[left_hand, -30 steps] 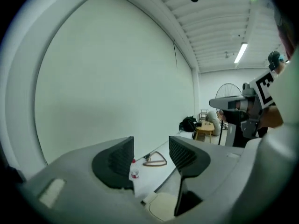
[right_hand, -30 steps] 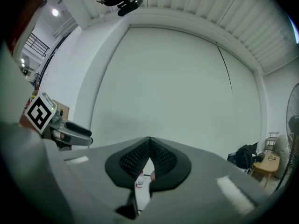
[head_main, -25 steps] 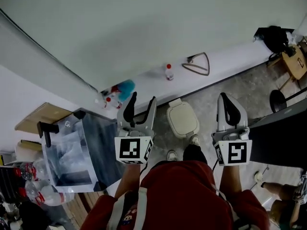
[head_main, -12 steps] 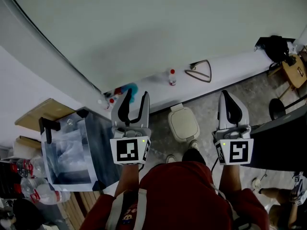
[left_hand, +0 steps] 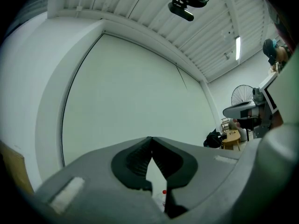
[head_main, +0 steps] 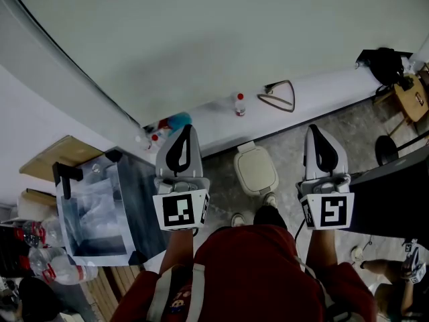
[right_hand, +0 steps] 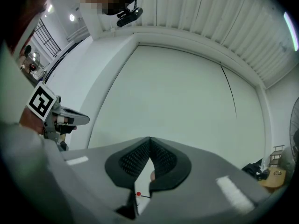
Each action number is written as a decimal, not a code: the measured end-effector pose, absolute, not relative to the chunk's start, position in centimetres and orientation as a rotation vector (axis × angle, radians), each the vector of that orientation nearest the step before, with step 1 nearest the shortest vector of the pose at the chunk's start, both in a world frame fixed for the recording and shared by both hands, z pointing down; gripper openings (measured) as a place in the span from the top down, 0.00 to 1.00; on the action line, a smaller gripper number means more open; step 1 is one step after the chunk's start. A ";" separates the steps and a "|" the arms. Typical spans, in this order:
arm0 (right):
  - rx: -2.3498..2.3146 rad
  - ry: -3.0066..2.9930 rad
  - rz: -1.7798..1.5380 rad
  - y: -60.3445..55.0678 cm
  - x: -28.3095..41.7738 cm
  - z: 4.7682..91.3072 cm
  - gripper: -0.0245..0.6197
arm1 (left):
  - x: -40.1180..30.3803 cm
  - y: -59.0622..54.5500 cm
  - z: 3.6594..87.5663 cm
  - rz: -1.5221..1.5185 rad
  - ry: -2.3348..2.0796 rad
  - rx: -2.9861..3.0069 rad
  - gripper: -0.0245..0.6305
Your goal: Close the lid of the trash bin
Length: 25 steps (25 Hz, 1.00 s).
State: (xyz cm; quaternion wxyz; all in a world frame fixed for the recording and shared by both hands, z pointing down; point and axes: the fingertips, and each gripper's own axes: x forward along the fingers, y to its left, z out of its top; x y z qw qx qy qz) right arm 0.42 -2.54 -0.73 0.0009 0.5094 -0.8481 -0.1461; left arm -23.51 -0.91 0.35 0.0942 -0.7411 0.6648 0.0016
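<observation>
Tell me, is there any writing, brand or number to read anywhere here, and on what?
No readable words or numbers anywhere.
Left marker cube and right marker cube: black-and-white square patterns, not writing.
Red-capped bottle: label too small to read.
Plastic bottles at lower left: labels blurred.

Left gripper (left_hand: pixel 150 140) fingers (left_hand: pixel 134 160) just closed (empty), white wall (left_hand: pixel 135 87)

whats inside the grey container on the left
The grey container is open at the top, and crumpled clear plastic fills the inside like a liner. Anything beneath that plastic, including the container's bottom, is covered and cannot be seen.
</observation>
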 end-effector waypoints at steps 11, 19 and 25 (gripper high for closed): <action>1.601 -2.653 -0.413 -2.4 0.4 0.2 0.96 | -23.5 -0.9 1.3 -0.002 1.980 -2.214 0.96; 1.593 -2.641 -0.402 -2.5 0.8 0.2 0.96 | -23.1 -1.0 1.5 -0.015 1.973 -2.231 0.96; 1.614 -2.634 -0.396 -2.8 0.9 0.1 0.96 | -23.0 -1.4 1.5 -0.008 1.958 -2.230 0.96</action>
